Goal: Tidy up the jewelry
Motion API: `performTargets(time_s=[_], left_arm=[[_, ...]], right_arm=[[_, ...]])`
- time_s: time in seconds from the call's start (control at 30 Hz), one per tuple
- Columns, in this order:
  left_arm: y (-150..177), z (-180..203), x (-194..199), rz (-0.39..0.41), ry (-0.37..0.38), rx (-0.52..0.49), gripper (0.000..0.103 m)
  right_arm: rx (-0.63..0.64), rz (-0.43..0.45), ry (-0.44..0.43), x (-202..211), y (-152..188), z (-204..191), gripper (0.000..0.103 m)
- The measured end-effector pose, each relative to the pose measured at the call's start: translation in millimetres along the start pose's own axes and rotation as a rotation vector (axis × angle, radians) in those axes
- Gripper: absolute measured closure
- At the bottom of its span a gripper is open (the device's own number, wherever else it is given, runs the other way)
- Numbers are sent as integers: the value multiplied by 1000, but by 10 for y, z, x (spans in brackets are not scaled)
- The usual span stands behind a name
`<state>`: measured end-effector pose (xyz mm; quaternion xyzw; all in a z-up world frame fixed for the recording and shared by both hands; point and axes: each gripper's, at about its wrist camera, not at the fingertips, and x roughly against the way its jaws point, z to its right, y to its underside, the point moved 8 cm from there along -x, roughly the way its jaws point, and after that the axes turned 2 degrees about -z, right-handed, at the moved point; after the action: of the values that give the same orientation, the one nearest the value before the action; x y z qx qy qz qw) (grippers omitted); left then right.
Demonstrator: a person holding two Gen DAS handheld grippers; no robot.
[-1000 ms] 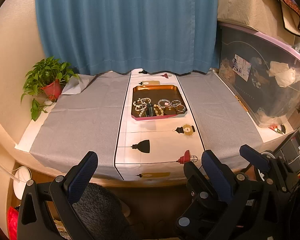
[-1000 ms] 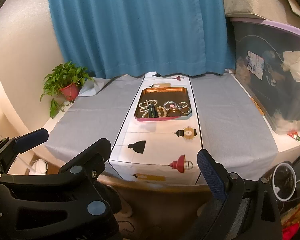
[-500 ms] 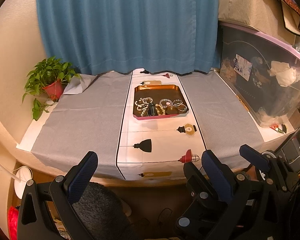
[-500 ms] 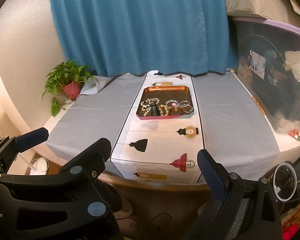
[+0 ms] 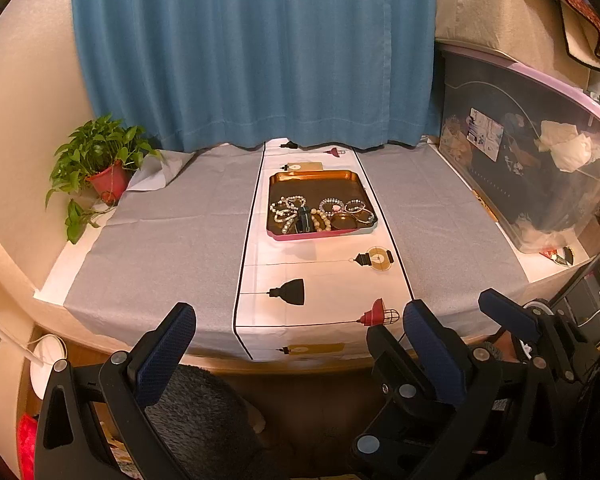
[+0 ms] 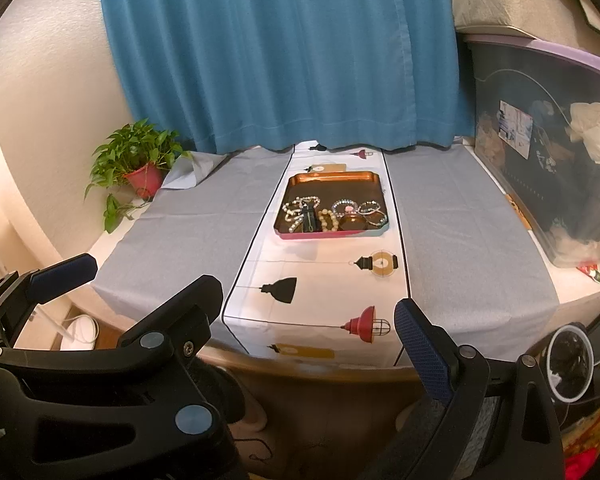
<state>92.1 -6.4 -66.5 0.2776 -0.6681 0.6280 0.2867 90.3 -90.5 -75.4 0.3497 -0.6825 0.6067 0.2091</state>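
A copper tray with a pink front rim sits on the white lamp-print runner at mid table. It holds several bead bracelets, a dark watch and a round brown piece. The tray also shows in the right wrist view. My left gripper is open and empty, below the table's front edge. My right gripper is open and empty, also off the front edge, beside the left one.
A potted green plant stands at the back left. A large clear storage bin fills the right side. A blue curtain hangs behind. Grey cloth covers the table either side of the runner. A furry stool is below.
Both grippers have drifted slightly forward and up; the table and tray sit a little nearer in both views. Jaws stay open.
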Motion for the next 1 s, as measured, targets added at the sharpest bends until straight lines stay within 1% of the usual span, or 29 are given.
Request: performTargets(time_s=[1.0], left_arm=[[-16,-20,34,-4,-4,-4,0]], right_arm=[[-2,-8,-5,12,43,-34,10]])
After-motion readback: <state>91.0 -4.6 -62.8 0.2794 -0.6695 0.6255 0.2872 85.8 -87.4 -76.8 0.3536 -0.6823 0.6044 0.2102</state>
